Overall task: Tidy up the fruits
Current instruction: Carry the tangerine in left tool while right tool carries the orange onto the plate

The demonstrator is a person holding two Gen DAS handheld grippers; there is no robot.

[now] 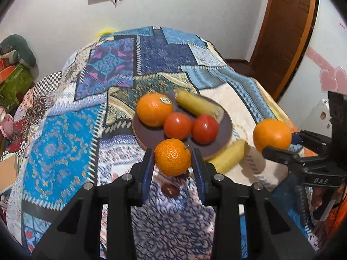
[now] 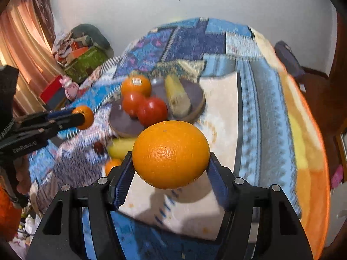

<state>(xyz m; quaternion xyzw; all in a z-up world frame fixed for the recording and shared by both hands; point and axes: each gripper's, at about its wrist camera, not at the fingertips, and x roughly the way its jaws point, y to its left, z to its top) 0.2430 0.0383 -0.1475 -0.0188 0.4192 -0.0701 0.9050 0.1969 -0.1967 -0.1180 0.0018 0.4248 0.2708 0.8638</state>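
Above the patchwork cloth point(image 1: 65, 130), left fingers point(image 1: 149, 164) clamp a tangerine point(image 1: 172, 157).

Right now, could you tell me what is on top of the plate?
On the plate lie a stickered orange, two tomatoes and a banana. The plate beneath them is covered, and the mandarin in the left gripper hides its near rim.

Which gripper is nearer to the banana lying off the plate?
Right, though it is close. The right gripper, shut on a large orange, hangs just beside the banana. The left gripper, holding a mandarin, sits slightly farther on its other side.
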